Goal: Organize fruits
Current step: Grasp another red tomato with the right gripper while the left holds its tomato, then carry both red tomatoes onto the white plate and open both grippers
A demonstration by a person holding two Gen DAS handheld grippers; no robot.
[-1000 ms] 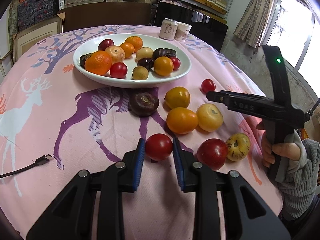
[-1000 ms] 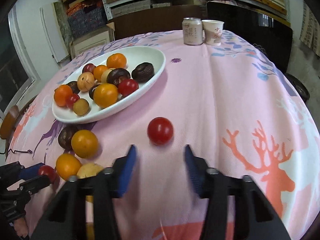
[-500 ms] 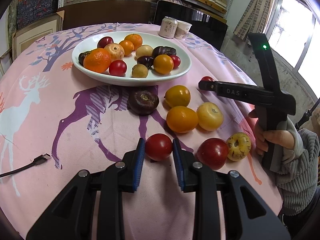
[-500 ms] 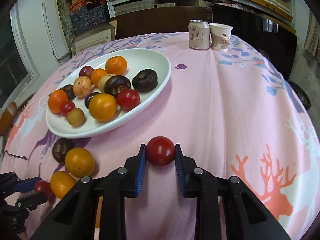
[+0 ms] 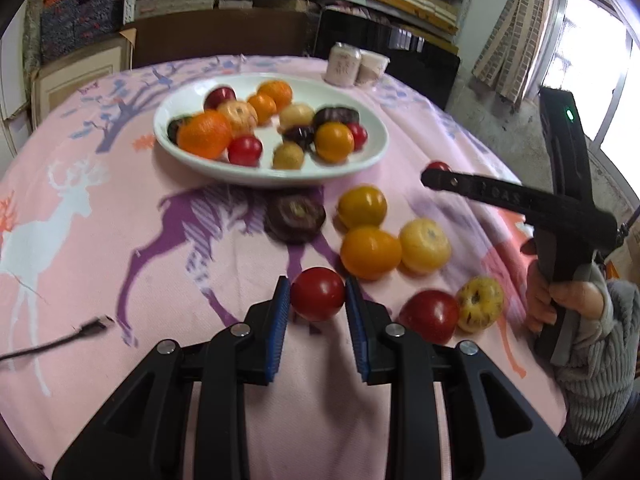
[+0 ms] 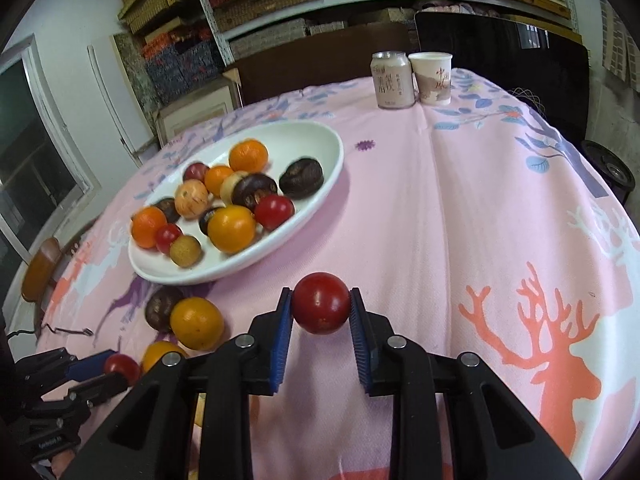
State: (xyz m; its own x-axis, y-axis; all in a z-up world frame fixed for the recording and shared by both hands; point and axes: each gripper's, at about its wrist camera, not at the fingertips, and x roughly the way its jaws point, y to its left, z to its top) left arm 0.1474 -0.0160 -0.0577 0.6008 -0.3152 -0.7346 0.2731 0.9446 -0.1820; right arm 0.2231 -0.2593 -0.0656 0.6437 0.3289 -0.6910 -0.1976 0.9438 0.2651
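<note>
While each tool (image 5: pixel 318 306) (image 6: pixel 320 312) pinches one, round glossy tomatoes (image 5: pixel 318 294) gleam.

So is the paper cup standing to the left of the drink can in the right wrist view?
No, the paper cup stands to the right of the drink can, close beside it.

Round surface (image 6: pixel 460 208) under pink cloth printed with deer and branches. Behind it, metal shelving (image 6: pixel 320 4) packed with woven boxes, stacked flat frames, patterned fabric bundles. Dark wooden board (image 5: pixel 216 36) leans below shelves; black panel (image 6: pixel 500 48) stands beside it. Framed pictures (image 5: pixel 76 76) propped against wall at far left. Bright window (image 5: pixel 592 76) at right in left wrist view, brick-pattern curtain (image 5: pixel 516 40) pulled aside, daylight blown out. Another window (image 6: pixel 36 152), white-framed, at left in right wrist view. Bare grey concrete floor (image 5: pixel 516 128). Brown wooden chair back (image 6: pixel 40 268) at surface edge.
</note>
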